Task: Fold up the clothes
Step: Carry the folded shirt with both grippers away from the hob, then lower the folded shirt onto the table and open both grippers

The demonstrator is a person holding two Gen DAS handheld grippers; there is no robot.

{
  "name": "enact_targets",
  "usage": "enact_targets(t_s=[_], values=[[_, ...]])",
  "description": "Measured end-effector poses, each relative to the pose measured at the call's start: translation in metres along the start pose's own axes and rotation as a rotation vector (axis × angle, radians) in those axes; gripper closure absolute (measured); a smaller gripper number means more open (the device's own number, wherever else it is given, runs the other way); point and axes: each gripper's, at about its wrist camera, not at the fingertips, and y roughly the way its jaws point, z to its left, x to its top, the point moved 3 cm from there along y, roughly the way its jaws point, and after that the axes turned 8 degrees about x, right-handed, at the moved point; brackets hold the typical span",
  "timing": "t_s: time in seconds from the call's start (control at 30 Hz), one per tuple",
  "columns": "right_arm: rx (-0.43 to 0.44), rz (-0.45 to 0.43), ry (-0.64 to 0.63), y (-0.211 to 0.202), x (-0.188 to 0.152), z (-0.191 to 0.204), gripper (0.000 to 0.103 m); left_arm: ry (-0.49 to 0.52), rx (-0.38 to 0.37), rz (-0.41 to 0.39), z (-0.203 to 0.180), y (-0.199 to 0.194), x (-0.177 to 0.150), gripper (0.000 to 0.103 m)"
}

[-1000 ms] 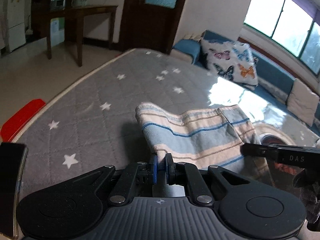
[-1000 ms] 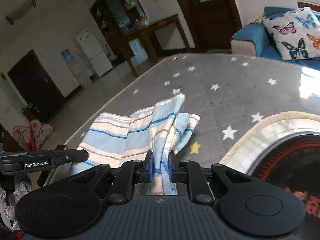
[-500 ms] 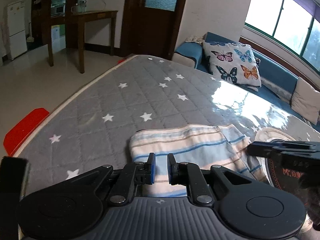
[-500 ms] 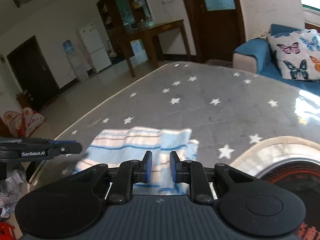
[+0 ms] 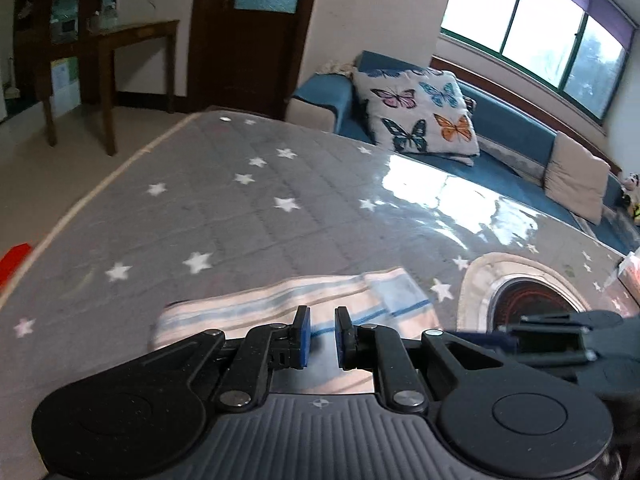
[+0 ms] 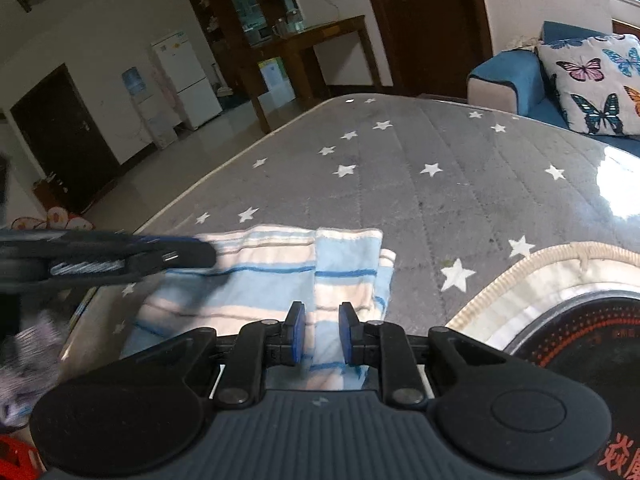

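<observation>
A blue, cream and white striped cloth [image 5: 280, 304] lies folded flat on the grey star-patterned table [image 5: 248, 216]. It also shows in the right wrist view [image 6: 280, 272]. My left gripper [image 5: 322, 338] is open and empty, just above the cloth's near edge. My right gripper [image 6: 321, 334] is open and empty over the cloth's right part. Each gripper shows in the other's view: the right one [image 5: 560, 332] and the left one [image 6: 100, 258], both blurred.
A round black induction cooker [image 6: 580, 340] with a cream rim sits in the table at the right. A blue sofa with a butterfly cushion [image 5: 420, 116] stands beyond the table. A wooden side table [image 5: 108, 64] and a door stand at the back left.
Both grippers have let go of the cloth and opened. The cloth, held up a second ago, now lies flat and folded. Both grippers have pulled back and lifted.
</observation>
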Motion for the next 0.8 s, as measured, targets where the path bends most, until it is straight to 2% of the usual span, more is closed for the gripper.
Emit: enact_targets(t_s=[0.2,0.27,0.43,0.5,0.73,0.8], values=[[0.019,0.045,-0.056,-0.015,-0.01,0.013,0.085,0.012,0.02,0.057,-0.008,0.029,-0.006,0.089],[0.02,0.062,-0.075,-0.022,-0.016,0.018,0.085,0.008,0.019,0.053,-0.007,0.028,-0.009,0.089],[0.027,0.092,-0.13,-0.04,-0.031,0.033,0.085,0.031,0.011,0.025,-0.008,0.002,-0.017,0.078],[0.029,0.102,-0.157,-0.046,-0.039,0.04,0.085,0.051,0.008,0.012,-0.01,-0.01,-0.024,0.078],[-0.008,0.136,-0.235,-0.05,-0.072,0.057,0.082,0.049,0.025,0.039,-0.004,-0.046,-0.069,0.068],[-0.019,0.125,-0.246,-0.051,-0.077,0.061,0.08,0.037,0.037,0.047,0.0,-0.054,-0.081,0.062]])
